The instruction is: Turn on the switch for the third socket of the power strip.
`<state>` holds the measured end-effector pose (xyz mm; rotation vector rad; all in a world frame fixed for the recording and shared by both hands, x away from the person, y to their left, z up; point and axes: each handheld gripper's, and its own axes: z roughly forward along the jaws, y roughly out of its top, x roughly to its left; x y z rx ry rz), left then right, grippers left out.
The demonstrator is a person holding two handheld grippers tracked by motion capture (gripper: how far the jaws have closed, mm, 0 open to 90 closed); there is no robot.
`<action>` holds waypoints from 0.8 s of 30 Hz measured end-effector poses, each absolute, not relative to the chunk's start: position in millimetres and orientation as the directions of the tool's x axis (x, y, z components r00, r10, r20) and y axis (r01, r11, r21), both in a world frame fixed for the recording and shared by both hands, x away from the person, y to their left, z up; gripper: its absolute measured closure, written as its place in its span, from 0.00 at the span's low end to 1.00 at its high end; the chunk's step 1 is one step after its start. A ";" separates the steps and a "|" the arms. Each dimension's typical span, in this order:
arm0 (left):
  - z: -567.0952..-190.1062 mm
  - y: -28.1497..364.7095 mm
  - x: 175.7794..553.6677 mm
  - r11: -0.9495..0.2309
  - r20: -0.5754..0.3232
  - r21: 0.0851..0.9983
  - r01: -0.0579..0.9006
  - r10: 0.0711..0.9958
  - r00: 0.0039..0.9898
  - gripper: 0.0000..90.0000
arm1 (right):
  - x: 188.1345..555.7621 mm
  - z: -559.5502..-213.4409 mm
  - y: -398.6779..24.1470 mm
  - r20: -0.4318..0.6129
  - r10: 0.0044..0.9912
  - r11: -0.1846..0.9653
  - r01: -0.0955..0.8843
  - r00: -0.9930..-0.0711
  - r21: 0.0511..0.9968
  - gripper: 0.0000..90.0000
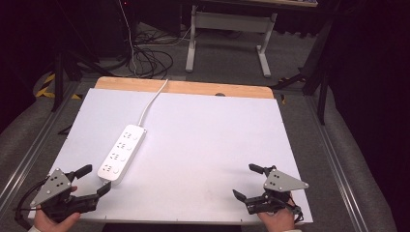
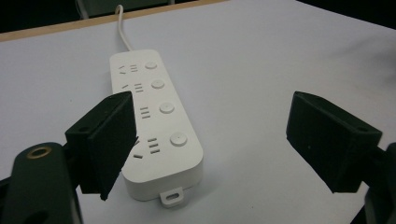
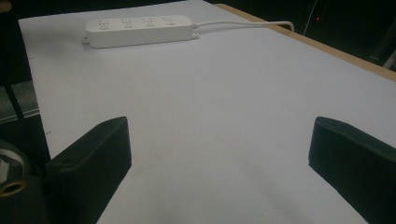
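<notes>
A white power strip [image 1: 122, 152] is lying flat on the bench, left of centre in the high view, running diagonally from lower left to upper right. Its top face is showing four socket groups in a row, each with a round button beside it. A white cord [image 1: 152, 101] is leaving its far end and curving toward the upper middle of the frame. In the left gripper view the strip is sitting left of centre, a small mounting tab [image 2: 171, 195] sticking out of its near end.

Dim rm: grey carpet [image 1: 227, 58], white desk legs [image 1: 263, 53].
</notes>
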<state>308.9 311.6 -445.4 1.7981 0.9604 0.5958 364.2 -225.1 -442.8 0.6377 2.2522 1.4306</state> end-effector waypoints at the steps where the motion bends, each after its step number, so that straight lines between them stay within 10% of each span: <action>1: -445.4 311.3 308.6 -0.209 -0.026 0.915 0.346 0.823 0.567 0.19 | 364.2 -442.8 -224.9 -0.084 0.570 0.373 0.166 -0.818 0.913 0.07; 24: -438.9 308.8 304.9 -0.213 -0.028 0.910 0.356 0.825 0.564 0.21 | 362.8 -442.2 -224.7 -0.078 0.550 0.368 0.157 -0.832 0.916 0.08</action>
